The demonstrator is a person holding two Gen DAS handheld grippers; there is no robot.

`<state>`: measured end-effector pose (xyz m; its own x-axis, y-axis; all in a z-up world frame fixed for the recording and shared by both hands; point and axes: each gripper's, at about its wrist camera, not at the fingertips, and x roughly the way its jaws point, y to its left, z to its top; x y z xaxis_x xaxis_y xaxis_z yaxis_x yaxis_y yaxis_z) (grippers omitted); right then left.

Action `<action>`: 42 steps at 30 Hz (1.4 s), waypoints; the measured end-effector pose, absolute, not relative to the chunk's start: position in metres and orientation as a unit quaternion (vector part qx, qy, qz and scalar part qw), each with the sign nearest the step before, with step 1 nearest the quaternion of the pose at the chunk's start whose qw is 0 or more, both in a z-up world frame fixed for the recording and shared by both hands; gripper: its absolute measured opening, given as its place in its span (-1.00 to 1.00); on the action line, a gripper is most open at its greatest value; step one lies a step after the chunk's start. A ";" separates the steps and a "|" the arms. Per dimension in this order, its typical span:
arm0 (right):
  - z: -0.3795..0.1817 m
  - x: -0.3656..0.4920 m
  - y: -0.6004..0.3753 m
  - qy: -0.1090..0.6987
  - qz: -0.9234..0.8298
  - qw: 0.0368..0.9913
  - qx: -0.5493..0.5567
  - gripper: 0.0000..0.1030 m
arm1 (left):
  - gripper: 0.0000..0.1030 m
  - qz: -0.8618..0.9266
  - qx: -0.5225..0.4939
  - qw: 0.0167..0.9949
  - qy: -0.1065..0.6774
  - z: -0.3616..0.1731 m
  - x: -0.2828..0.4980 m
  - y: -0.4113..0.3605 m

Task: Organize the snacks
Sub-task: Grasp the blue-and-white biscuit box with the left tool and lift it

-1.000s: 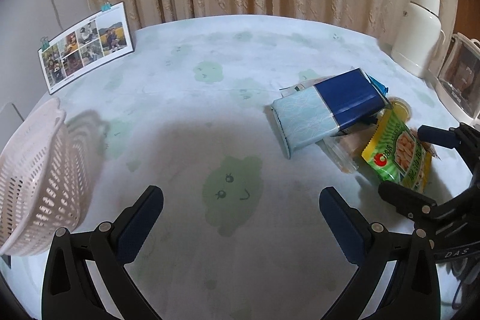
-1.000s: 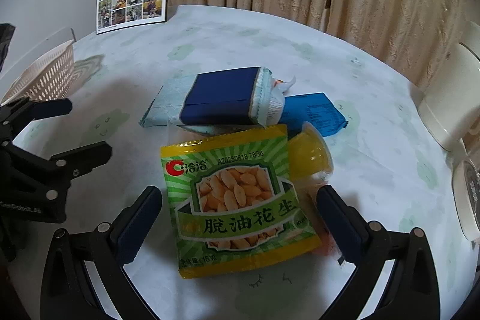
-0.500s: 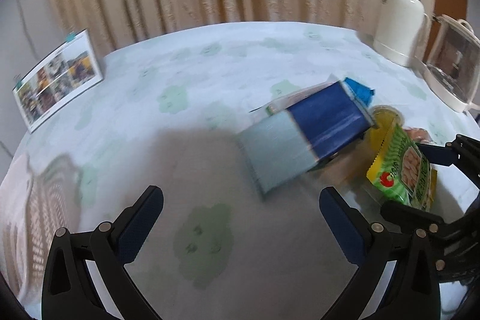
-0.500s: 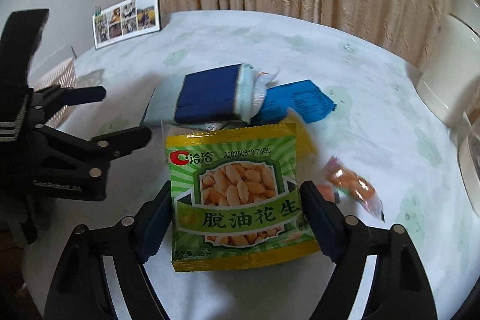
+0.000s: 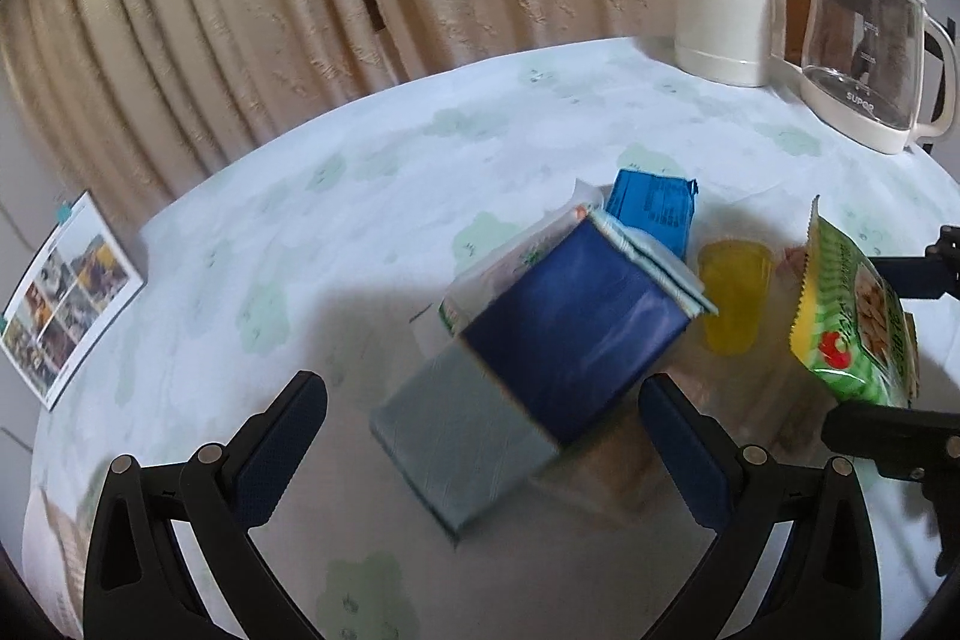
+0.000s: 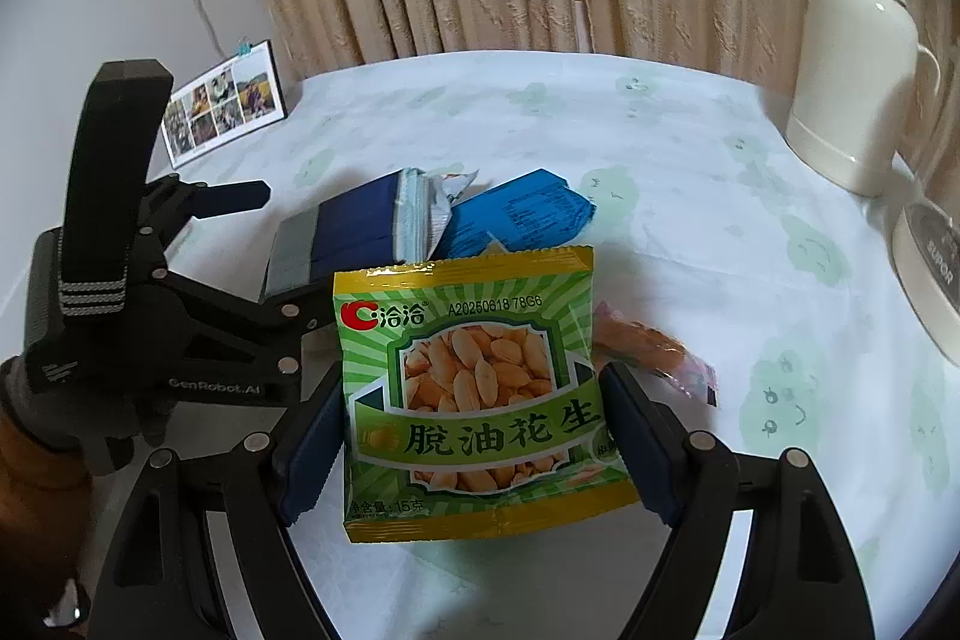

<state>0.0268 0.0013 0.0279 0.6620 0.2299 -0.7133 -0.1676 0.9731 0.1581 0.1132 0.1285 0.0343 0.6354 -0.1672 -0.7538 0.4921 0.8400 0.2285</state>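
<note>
Yellow cup (image 5: 733, 304) mostly hidden behind peanut bag (image 6: 477, 391); orange packet (image 6: 654, 346) partly covered. Bag upright, print facing camera, long axis vertical, clamped above table (image 6: 690, 232) in right tool (image 6: 474, 451). Left tool (image 5: 480, 445) spread wide, empty, near blurred blue pack (image 5: 570, 340).

Black plastic left gripper (image 6: 240, 244) with silver screws, dark blue finger pads (image 5: 282, 436), white "GenRobot.AI" letters, grey striped strap, grey glove (image 6: 36, 418), orange-brown sleeve (image 6: 30, 508), matching black right gripper (image 6: 474, 454)
</note>
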 end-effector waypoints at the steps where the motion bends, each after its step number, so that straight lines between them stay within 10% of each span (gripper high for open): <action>1: 0.028 0.026 0.000 0.397 0.109 0.910 0.043 0.54 | 1.00 -0.192 0.210 0.877 0.386 0.034 0.117 0.128; 8: 0.028 0.031 -0.009 0.396 0.106 0.910 0.068 0.54 | 0.95 -0.212 0.193 0.866 0.409 0.025 0.136 0.124; 13: 0.027 0.033 -0.014 0.397 0.104 0.909 0.081 0.54 | 0.27 -0.239 0.153 0.857 0.430 0.020 0.139 0.127; 21: 0.029 0.031 -0.017 0.392 0.103 0.910 0.089 0.54 | 0.13 -0.230 0.121 0.868 0.422 0.026 0.126 0.137; 30: 0.031 0.031 -0.020 0.386 0.102 0.911 0.104 0.54 | -0.51 -0.207 0.061 0.889 0.403 0.053 0.110 0.172; 42: 0.033 0.026 -0.027 0.377 0.094 0.912 0.129 0.54 | -0.70 -0.182 0.023 0.904 0.386 0.072 0.089 0.211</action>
